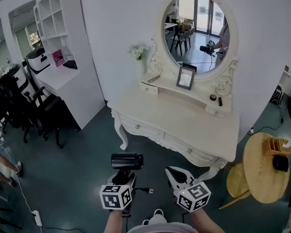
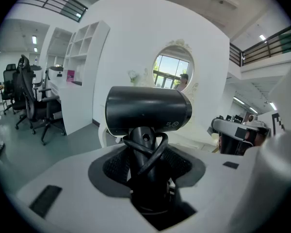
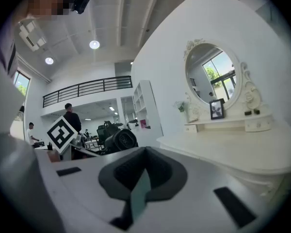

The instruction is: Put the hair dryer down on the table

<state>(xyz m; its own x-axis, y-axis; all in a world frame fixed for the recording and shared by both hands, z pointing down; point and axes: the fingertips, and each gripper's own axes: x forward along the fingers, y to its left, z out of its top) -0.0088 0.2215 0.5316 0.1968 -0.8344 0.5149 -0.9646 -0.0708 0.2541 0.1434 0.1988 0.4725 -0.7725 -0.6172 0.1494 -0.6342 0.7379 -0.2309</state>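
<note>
Glossy grey-green floor (image 1: 72,178) runs up to a cream-white counter (image 1: 184,120) with curled, carved legs and shallow drawers with small knobs. Its top is smooth and bare across the front. At the back sits a raised ledge under an oval mirror (image 1: 199,30) in a scrolled frame. A small framed picture (image 1: 186,77) leans on that ledge, and a pale sprig of flowers (image 1: 137,51) stands at the left end.

The hair dryer (image 1: 127,161) is not on the counter. It hangs over the floor just short of the front edge, a matte black cylinder lying crosswise on a stubby handle, with its black cord looped around the neck. The left hand-held gripper (image 1: 122,177) is clenched on that handle, its ribbed dark pads pressing both sides. The plug (image 1: 146,191) dangles beside it.

The right hand-held gripper (image 1: 177,175), just beside the left one, grasps nothing, its white jaws drawn together to a thin slit.

Off to the right is a round pale wooden table (image 1: 259,178) carrying a slotted wooden box. To the left stand black office chairs (image 1: 34,106) and white open shelving (image 1: 53,13).
</note>
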